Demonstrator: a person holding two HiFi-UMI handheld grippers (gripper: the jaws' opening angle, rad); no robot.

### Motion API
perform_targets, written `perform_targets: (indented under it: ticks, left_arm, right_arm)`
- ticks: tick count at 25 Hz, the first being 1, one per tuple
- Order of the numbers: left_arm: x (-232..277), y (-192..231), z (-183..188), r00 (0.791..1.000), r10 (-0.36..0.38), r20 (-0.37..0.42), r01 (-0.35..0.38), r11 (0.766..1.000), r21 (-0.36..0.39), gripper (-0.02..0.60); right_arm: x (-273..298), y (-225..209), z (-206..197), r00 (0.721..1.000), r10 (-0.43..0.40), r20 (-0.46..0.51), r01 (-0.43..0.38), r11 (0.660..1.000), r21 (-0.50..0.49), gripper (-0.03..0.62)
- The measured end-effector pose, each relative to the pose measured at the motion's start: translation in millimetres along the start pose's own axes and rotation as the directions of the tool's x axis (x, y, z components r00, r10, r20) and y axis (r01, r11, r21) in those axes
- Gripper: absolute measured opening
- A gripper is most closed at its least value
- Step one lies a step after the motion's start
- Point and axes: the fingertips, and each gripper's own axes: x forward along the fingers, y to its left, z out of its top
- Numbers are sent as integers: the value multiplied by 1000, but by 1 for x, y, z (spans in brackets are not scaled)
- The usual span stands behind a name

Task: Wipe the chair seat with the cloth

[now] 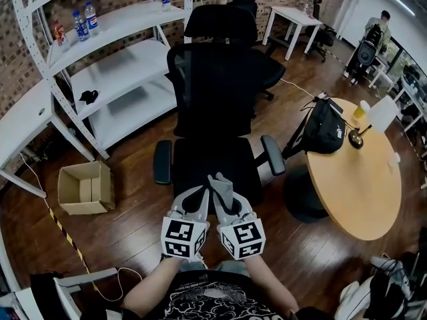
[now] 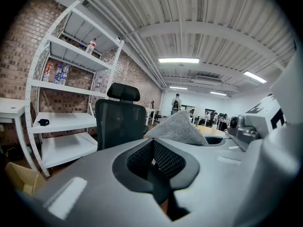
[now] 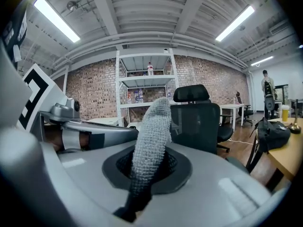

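Pinching cloth [image 3: 152, 126] in right gripper [image 3: 148, 163] jaws, left gripper [image 2: 152, 161] jaws together, bare, chair [image 1: 217, 99] beyond

We see a dark wooden floor [image 1: 133, 232] carrying a black office chair [image 1: 217, 92], an open cardboard box [image 1: 83, 189] and a white shelving rack [image 1: 127, 79]. Drink bottles [image 1: 91, 19] stand on an upper shelf of the rack. On the round wooden worktop [image 1: 367, 192] sit a black bag [image 1: 325, 131] and a cup of yellow drink [image 1: 361, 111].

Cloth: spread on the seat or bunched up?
Bunched up. The cloth stands pinched between the jaws of the right hand-held gripper, not laid on the chair seat.
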Motion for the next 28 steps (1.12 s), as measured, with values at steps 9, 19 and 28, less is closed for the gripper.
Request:
perform_targets:
  ticks: [9, 19, 28]
  left_arm:
    - [31, 42, -6, 999, 47, 13, -46, 997, -66, 0]
    - [106, 87, -9, 990, 140, -9, -140, 982, -125, 0]
    - [185, 140, -30, 973, 220, -67, -228, 959, -168, 0]
  right_arm:
    - [54, -11, -3, 997, 63, -39, -65, 997, -42, 15]
    - [136, -67, -7, 983, 160, -87, -166, 984, -64, 15]
    - [229, -120, -40, 952, 253, -171, -268, 960, -77, 15]
